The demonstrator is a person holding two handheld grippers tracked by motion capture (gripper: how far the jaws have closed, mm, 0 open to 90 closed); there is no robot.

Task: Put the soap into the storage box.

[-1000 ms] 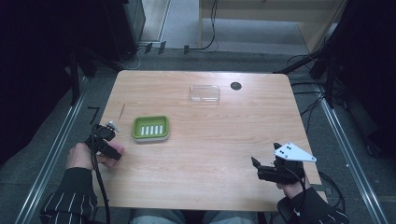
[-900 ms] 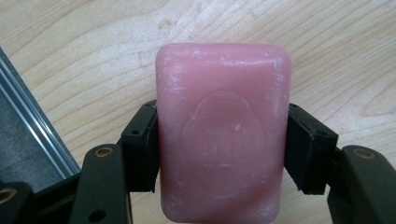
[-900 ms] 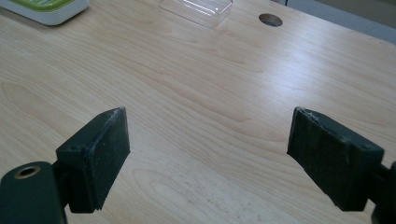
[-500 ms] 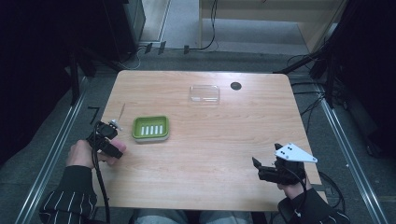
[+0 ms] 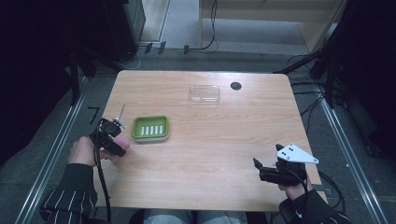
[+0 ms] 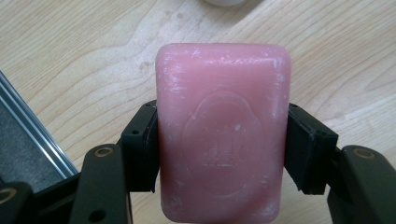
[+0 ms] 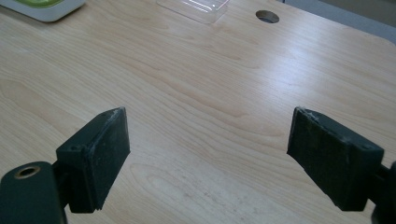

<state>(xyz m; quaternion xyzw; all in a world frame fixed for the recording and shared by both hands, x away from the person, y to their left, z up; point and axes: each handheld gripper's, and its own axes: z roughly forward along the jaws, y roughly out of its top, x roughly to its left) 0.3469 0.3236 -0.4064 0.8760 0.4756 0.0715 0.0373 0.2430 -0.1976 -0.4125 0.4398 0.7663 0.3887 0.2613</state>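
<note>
Holding the pink soap bar [image 6: 223, 140] pinched across its short sides in the left gripper [image 5: 112, 137], long axis running along the jaws, just left of the green soap dish [image 5: 150, 128], leaving the right gripper [image 5: 266, 170] spread, idling well apart.

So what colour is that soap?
Pink. The soap shows best in the left gripper view, clamped in the left gripper.
</note>
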